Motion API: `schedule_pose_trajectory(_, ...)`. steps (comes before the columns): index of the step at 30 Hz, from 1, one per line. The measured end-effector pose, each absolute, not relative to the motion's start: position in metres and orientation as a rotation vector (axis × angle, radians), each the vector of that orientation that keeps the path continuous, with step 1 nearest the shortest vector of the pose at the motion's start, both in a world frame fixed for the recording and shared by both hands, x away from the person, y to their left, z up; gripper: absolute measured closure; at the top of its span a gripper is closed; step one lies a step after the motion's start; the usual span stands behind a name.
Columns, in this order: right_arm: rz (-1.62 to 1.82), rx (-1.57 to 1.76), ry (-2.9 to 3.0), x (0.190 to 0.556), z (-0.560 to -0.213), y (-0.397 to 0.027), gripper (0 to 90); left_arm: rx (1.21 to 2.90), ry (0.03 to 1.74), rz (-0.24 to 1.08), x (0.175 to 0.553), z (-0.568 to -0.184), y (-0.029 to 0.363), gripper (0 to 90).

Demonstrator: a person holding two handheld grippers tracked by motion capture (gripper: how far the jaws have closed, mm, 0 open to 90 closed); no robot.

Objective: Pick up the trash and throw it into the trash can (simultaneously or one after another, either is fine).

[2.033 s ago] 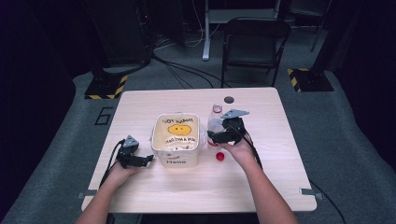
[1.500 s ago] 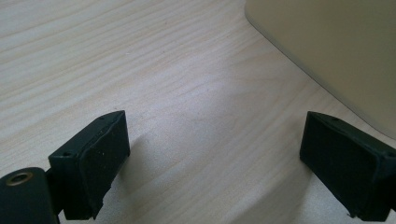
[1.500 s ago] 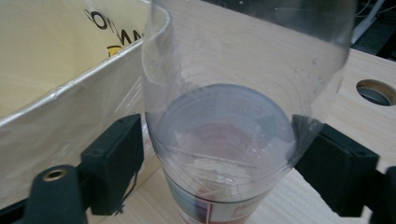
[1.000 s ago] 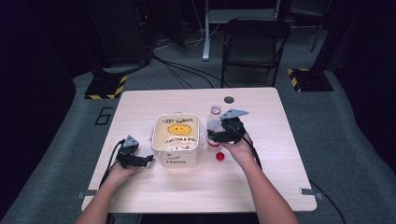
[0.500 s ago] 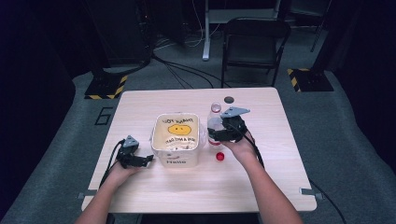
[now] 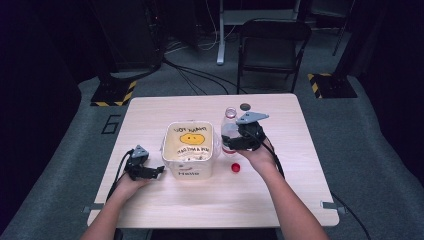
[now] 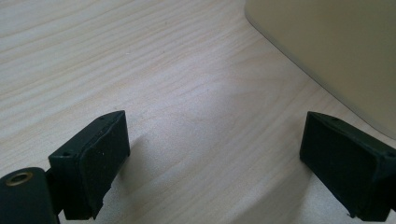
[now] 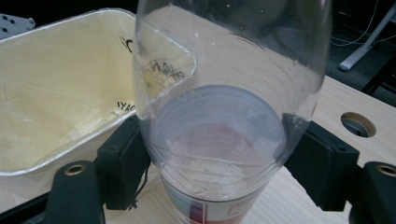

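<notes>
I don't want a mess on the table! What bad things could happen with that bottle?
The right gripper squeezes a clear plastic bottle whose red cap lies off on the table. If any liquid is inside, it might spill when tipped.

The bottle looks smooth and soft, so it could slip or crumple between the jaws.

It stands close beside the yellow bin, so swinging it might knock the bin's rim.

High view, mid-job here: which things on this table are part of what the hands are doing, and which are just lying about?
In the job, as far as I can judge:
- clear bottle, uncapped, clamped in the right gripper
- yellow bin beside it
- red cap on the table

Lying about:
- left gripper, open, resting by the bin
- round hole in the tabletop
- chair behind
</notes>
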State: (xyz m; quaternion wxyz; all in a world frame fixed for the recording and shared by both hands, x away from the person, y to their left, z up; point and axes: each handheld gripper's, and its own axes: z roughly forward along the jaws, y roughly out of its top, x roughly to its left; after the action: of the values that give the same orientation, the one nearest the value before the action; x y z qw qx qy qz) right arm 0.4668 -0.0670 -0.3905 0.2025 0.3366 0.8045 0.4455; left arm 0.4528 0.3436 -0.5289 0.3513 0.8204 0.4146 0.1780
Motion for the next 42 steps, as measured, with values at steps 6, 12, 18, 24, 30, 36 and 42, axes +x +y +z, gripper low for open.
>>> schedule_pose_trajectory(6, 1.248, 0.920, 2.248, 0.466, -0.383, -0.068, 25.6, 2.122, 1.073, 0.464, 0.453, -0.529, 0.344, 8.2)
schedule_pose_trajectory(12, 1.256, 0.920, 2.245, 0.463, -0.375, -0.069, 25.6, 2.123, 1.074, 0.460, 0.453, -0.529, 0.344, 8.1)
schedule_pose_trajectory(18, 1.272, 0.912, 2.248, 0.462, -0.366, -0.070, 25.6, 2.123, 1.074, 0.461, 0.453, -0.529, 0.344, 8.1)
schedule_pose_trajectory(24, 1.286, 0.907, 2.244, 0.460, -0.358, -0.071, 25.6, 2.123, 1.074, 0.460, 0.453, -0.529, 0.344, 8.2)
schedule_pose_trajectory(30, 1.299, 0.894, 2.241, 0.457, -0.349, -0.071, 25.6, 2.124, 1.073, 0.460, 0.453, -0.529, 0.344, 8.1)
schedule_pose_trajectory(36, 1.305, 0.885, 2.240, 0.456, -0.340, -0.072, 25.6, 2.123, 1.073, 0.461, 0.453, -0.529, 0.344, 8.2)
schedule_pose_trajectory(42, 1.301, 0.871, 2.242, 0.454, -0.333, -0.071, 25.6, 2.124, 1.073, 0.461, 0.453, -0.529, 0.344, 8.2)
